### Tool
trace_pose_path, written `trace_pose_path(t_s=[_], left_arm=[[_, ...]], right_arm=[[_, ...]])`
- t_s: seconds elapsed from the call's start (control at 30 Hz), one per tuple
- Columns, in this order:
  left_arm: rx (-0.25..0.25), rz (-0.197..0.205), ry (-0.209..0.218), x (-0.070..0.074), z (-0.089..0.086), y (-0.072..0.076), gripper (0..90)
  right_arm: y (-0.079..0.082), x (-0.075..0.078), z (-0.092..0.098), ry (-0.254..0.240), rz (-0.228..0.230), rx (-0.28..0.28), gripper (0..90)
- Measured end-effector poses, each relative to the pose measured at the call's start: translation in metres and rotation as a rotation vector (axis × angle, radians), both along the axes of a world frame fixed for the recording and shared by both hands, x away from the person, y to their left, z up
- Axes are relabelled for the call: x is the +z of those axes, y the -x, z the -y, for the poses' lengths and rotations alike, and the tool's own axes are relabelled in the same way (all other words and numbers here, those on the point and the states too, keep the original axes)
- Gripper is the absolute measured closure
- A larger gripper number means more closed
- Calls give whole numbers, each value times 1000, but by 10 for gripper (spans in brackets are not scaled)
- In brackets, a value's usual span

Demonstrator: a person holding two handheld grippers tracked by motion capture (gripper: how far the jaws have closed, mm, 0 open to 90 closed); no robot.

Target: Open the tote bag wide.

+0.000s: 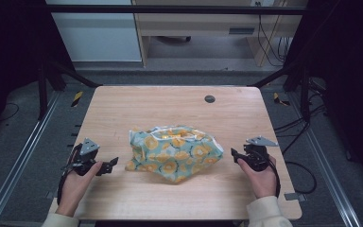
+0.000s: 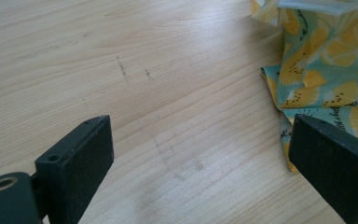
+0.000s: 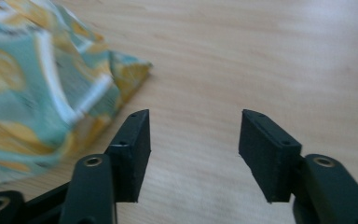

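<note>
The high view looks down from above the person's side and takes in the whole bench (image 1: 123, 104). Each tongs view sits low and very close to the wood, looking out between its own black jaws. All three views share the flowery cloth bag (image 1: 172, 151) (image 2: 326, 65) (image 3: 37, 84), seen from opposite sides.
</note>
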State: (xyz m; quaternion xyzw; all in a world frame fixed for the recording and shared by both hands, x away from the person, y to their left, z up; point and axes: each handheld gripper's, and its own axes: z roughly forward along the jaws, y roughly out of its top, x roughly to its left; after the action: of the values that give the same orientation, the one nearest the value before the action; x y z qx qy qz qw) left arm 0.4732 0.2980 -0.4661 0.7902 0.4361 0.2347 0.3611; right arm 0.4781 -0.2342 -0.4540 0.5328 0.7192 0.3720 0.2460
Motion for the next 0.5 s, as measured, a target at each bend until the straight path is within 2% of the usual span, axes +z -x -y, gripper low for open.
trace_pose_path(t_s=[0.03, 0.07, 0.13, 0.2, 0.23, 0.27, 0.33, 0.37, 0.43, 0.5], left_arm=[[0, 0, 0, 0, 0, 0, 63], [-2, 5, -3, 0, 1, 0, 63], [-8, 6, -9, 0, 2, 1, 63], [-5, 15, -11, 0, 2, 1, 63], [-4, 16, -14, 0, 2, 1, 64], [-4, 16, -14, 0, 2, 1, 64], [-5, 14, -20, 0, 2, 1, 64], [-5, 14, -20, 0, 2, 1, 64], [-9, 14, -31, 0, 3, 1, 65], [-12, 14, -34, 0, 4, 0, 66]], right_arm=[[0, 0, 0, 0, 0, 0, 460], [-3, 17, -4, -1, 26, 33, 493], [-4, 22, -6, -14, 27, 46, 510], [-10, 45, -14, 7, 49, 99, 551], [-13, 53, -17, 5, 57, 114, 559], [-13, 53, -17, 5, 57, 114, 559], [-23, 70, -26, 4, 70, 160, 594], [-23, 70, -26, 4, 70, 160, 594], [-33, 79, -37, -21, 71, 204, 633], [-41, 80, -44, -12, 61, 227, 655]])
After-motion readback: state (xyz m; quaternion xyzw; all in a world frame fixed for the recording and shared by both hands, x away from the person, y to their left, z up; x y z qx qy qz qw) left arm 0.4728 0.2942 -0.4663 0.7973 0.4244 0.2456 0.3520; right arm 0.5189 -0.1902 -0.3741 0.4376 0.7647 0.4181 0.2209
